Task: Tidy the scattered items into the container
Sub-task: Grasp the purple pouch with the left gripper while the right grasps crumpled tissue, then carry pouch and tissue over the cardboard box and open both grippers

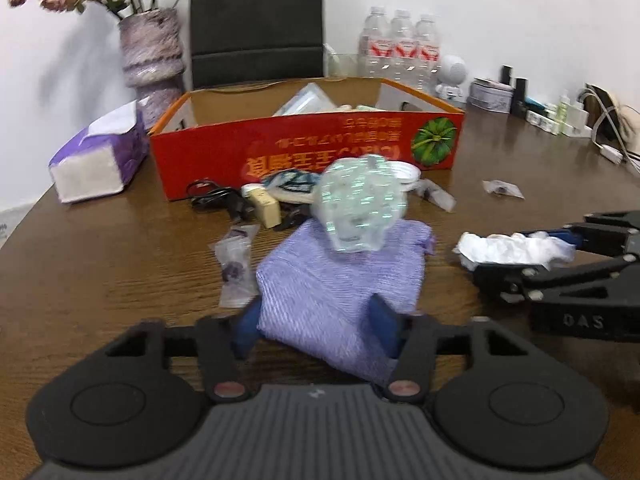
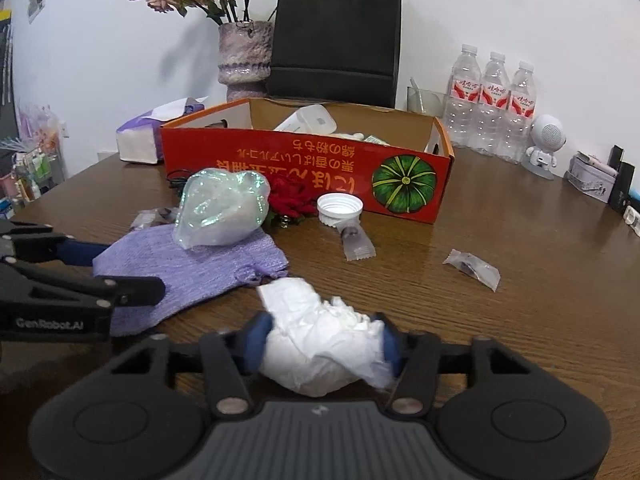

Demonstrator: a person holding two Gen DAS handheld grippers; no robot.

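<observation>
a lived-in home or small office corner: a dark wood-grain table (image 2: 520,280) against a plain white wall, with a vase of dried roses (image 2: 244,56), a black paper bag (image 2: 336,36), three water bottles (image 2: 490,100), a purple tissue pack (image 1: 100,156), a small white robot figurine (image 2: 544,144), and cosmetics and charger cables (image 1: 600,128) along the back edge.

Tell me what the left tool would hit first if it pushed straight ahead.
The left tool already grips the purple cloth. Straight ahead, it would probably meet the clear bag on the cloth's far end first, then the red box; depth is uncertain.
</observation>
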